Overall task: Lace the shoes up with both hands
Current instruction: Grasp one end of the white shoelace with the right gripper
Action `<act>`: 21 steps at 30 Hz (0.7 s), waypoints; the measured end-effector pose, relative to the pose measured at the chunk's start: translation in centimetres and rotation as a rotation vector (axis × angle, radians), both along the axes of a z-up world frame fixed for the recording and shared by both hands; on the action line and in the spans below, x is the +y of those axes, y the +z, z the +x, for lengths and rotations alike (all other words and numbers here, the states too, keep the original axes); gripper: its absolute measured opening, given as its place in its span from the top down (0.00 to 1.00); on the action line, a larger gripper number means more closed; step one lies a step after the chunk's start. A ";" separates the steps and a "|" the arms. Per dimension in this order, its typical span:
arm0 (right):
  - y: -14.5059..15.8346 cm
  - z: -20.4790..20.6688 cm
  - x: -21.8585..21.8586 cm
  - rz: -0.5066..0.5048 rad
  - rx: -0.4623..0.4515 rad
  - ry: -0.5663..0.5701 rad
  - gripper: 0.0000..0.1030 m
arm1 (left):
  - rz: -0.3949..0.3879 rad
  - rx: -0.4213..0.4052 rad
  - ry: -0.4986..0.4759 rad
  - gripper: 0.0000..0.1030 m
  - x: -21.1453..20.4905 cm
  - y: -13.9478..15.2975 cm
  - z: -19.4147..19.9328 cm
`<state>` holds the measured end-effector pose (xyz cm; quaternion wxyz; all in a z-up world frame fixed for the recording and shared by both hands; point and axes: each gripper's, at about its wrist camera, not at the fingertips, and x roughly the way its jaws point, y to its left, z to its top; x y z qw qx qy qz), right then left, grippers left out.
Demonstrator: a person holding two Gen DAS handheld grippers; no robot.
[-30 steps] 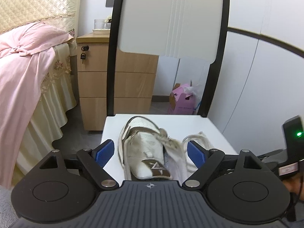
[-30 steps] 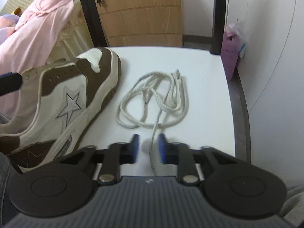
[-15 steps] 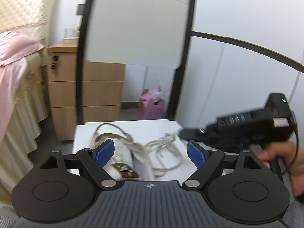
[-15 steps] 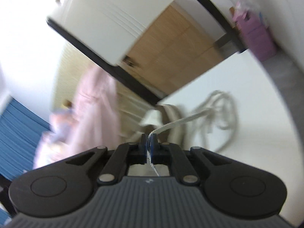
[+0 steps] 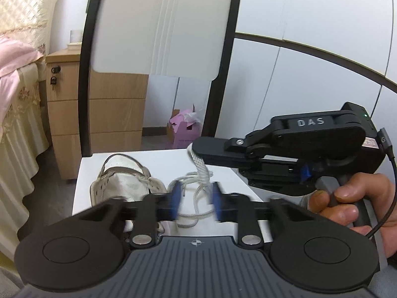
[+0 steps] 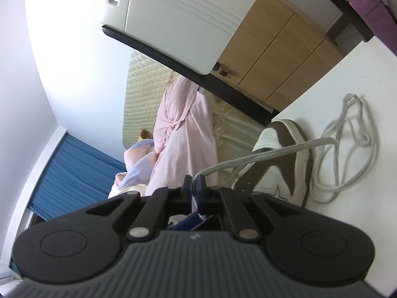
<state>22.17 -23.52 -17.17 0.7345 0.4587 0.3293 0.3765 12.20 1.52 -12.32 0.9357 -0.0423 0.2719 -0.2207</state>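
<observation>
- The left gripper (image 5: 194, 200) has just been closing its jaws. The blue pads (image 5: 175, 198) are smeared by motion and a gap shows between them.
- In that gap, a little beyond the pads, hangs a strand of the white shoelace (image 5: 202, 171). The pads do not press on it.
- The right gripper (image 6: 194, 188) is pressed together on the shoelace near its end. The cord runs out from between its fingertips and away to the right.
- From the left wrist camera, the right gripper reaches in from the right, above and ahead of the left gripper's pads. The lace droops from its tip.
- A hand (image 5: 347, 206) wraps the right gripper's handle, at the right edge of that view.
- The rest of the lace lies in loose loops on the white chair seat (image 5: 153, 156), ahead of the left gripper.
- The white-and-brown sneaker (image 5: 124, 186) rests on the same seat, ahead and to the left of the left gripper's pads, just beside the loops. Its eyelets hold no lace.
- Beyond the seat rises the chair's white backrest (image 5: 161, 24) in its black frame.
- Farther back stand a wooden drawer cabinet (image 5: 111, 109) and a pink box (image 5: 184, 134) on the floor.
</observation>
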 end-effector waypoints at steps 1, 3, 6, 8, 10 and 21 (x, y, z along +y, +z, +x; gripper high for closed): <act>0.0 0.0 -0.1 0.002 0.003 -0.003 0.96 | -0.003 0.001 0.001 0.93 0.1 -0.1 0.1; 0.0 -0.1 -0.3 0.005 0.008 -0.009 0.96 | -0.007 -0.002 0.001 0.95 0.2 -0.1 0.1; -0.2 -0.1 -0.7 0.009 0.022 -0.021 0.93 | -0.003 -0.010 -0.006 0.97 0.2 0.1 0.0; -0.2 -0.1 -0.9 0.001 0.029 -0.027 0.92 | -0.003 -0.013 -0.009 0.97 0.2 0.1 0.0; -0.3 -0.1 -1.1 -0.003 0.034 -0.027 0.88 | 0.001 -0.015 -0.012 0.97 0.2 0.2 -0.1; 0.1 0.0 0.5 -0.112 -0.009 0.053 0.71 | 0.036 -0.015 -0.037 0.97 -0.1 0.2 -0.3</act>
